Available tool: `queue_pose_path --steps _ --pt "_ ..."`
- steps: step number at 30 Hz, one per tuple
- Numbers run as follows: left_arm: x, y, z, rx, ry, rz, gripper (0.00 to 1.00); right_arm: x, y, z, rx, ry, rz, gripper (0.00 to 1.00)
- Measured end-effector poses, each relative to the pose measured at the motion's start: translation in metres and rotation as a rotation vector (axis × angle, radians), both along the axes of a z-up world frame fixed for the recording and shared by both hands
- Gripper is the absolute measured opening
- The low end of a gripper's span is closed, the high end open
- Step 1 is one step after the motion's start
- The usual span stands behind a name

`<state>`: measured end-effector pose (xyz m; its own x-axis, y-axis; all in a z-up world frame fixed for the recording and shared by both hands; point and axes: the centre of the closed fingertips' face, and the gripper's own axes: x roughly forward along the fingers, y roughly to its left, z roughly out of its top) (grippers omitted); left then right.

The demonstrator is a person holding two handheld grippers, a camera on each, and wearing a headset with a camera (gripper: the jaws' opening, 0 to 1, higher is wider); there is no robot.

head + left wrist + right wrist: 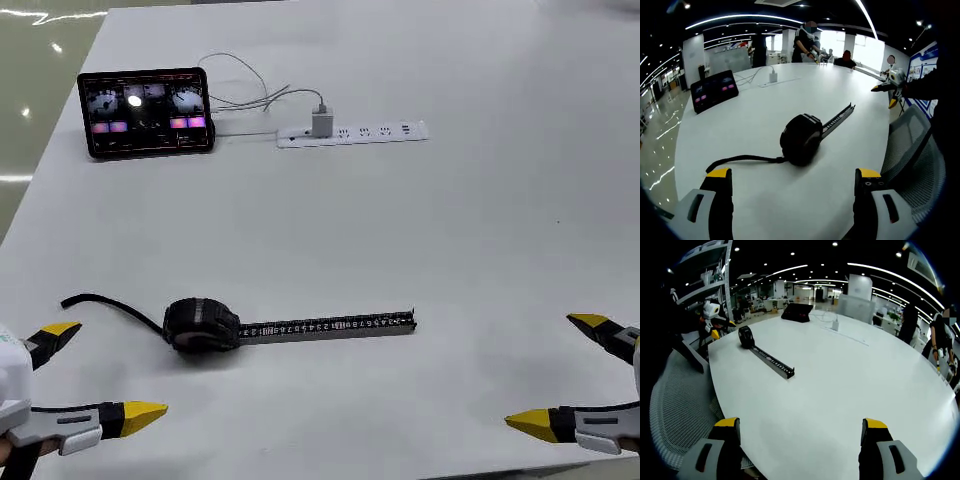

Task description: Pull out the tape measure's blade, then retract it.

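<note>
- The left gripper [105, 370], yellow-tipped, is held spread wide and empty at the near edge of the white tabletop [420, 230]; nothing is clamped.
- Just ahead of its jaws, a thin black wrist strap [108, 302] is seen lying slack, curling toward that claw's outer side.
- Far beyond the same claw, a dark rectangular tablet with a lit screen [146, 112] is propped well out of the working path.
- Close in front of the left claw, slightly to its inner side, the round black tape measure case [200, 325] is resting on the table, touched by neither jaw. It seems placed so the nearer claw can pin it.
- From the case, the narrow dark blade with pale markings [330, 325] is laid out flat toward the right claw. The pull-out looks done, and retraction is judged to remain.
- Far beyond the blade, a white power strip [350, 133] is set aside.
- The right gripper [550, 371], likewise yellow-tipped, is spread wide and empty, well apart from the blade's end. It is presumably kept clear so the blade can run back freely.
</note>
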<state>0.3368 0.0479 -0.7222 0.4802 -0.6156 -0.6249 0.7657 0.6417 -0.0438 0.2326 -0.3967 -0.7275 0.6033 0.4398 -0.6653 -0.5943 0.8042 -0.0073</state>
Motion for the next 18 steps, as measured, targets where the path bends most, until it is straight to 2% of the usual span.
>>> queue_pose_path --steps 13,15,16,18 --pt "0.001 0.0043 0.0025 0.002 -0.002 0.037 0.99 0.003 -0.0008 0.0037 0.017 0.01 -0.017 0.99" --pt "0.0029 0.0039 0.0024 0.007 -0.005 0.041 0.99 0.0015 -0.0003 0.0024 -0.007 0.018 0.0 0.99" --pt "0.004 0.0027 0.0028 0.001 0.004 0.043 0.99 0.0017 0.0 0.0022 -0.015 0.02 0.009 0.99" --pt "0.007 0.0005 0.0048 -0.007 0.005 0.05 0.99 0.0022 0.0 0.0038 -0.014 0.022 0.012 0.99"
